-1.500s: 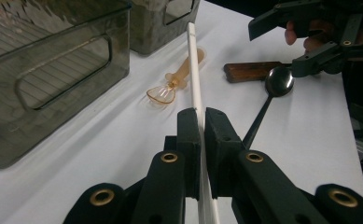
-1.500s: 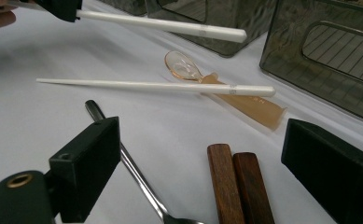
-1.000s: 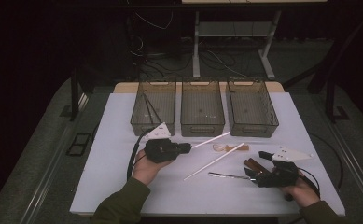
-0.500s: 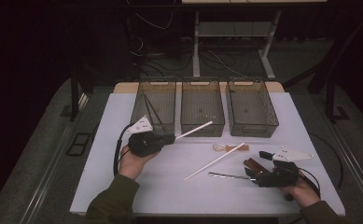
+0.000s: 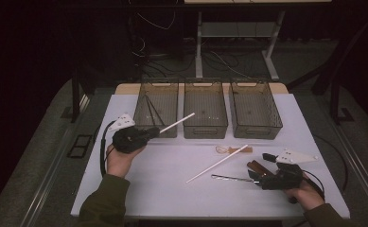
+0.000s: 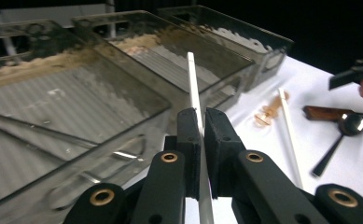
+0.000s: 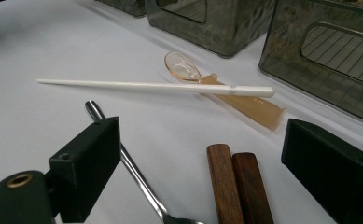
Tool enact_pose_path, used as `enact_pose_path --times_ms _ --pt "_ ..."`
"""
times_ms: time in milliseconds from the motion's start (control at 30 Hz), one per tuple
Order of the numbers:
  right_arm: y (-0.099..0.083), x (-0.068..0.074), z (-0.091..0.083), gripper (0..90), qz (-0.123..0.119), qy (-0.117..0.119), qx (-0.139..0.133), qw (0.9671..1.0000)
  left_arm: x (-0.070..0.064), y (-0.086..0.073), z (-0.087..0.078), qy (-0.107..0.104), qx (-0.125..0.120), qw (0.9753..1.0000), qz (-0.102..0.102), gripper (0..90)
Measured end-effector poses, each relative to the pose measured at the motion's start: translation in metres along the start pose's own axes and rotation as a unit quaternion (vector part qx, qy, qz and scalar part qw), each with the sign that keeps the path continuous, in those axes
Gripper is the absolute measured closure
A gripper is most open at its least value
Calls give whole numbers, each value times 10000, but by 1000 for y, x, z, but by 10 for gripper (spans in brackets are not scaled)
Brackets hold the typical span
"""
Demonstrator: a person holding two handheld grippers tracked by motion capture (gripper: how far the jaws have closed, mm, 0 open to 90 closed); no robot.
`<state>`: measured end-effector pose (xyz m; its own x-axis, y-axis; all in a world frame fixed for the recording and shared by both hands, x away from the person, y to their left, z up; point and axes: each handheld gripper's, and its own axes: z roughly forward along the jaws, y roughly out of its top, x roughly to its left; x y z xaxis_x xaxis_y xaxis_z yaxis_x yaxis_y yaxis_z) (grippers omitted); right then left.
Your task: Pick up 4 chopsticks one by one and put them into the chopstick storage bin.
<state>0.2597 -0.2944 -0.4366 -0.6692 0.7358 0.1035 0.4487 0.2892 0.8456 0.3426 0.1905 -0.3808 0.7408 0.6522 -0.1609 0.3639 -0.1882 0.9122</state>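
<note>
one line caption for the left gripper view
Left hand-held gripper clamps a white chopstick pointing toward three mesh bins.

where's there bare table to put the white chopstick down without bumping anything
Free: the white table between the left gripper holding the thin white chopstick and the second white chopstick; also the strip right of the three clear plastic bins. Crowded: near the right gripper, with the brown wooden sticks, metal spoon and amber plastic spoon.

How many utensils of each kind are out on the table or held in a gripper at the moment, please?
White chopsticks: 2, one in the left gripper, held, and one lying loose
Brown wooden sticks: 2
Metal spoon: 1
Clear amber spoon: 1
Total: 6
</note>
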Motion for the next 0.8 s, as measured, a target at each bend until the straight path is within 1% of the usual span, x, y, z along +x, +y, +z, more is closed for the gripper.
enact_pose_path --times_ms 167,233,333,533,600,633,667,767,800 --pt "0 0 0 119 11 -5 7 10000 13 2 -7 229 -83 9997 -71 848" --pt "0 -1 1 119 -2 -10 -10 10000 18 4 -7 341 -92 9993 -79 848" --pt "0 -1 0 119 3 -13 -10 10000 28 6 -7 464 -106 9988 -144 848" --pt "0 -2 0 119 11 -36 -11 10000 47 14 2 707 63 9973 -197 848" --pt "0 -2 0 119 15 -41 -16 10000 51 18 6 767 111 9967 -236 848" --pt "0 -2 0 118 11 -38 -14 10000 53 20 8 780 147 9966 -213 848" --pt "0 -2 0 119 11 -36 -15 10000 55 22 11 806 159 9963 -236 848" --pt "0 -2 0 119 11 -32 -13 10000 60 28 18 890 255 9955 -224 848" --pt "0 -2 0 119 12 -33 -17 10000 62 30 20 917 272 9951 -253 848"
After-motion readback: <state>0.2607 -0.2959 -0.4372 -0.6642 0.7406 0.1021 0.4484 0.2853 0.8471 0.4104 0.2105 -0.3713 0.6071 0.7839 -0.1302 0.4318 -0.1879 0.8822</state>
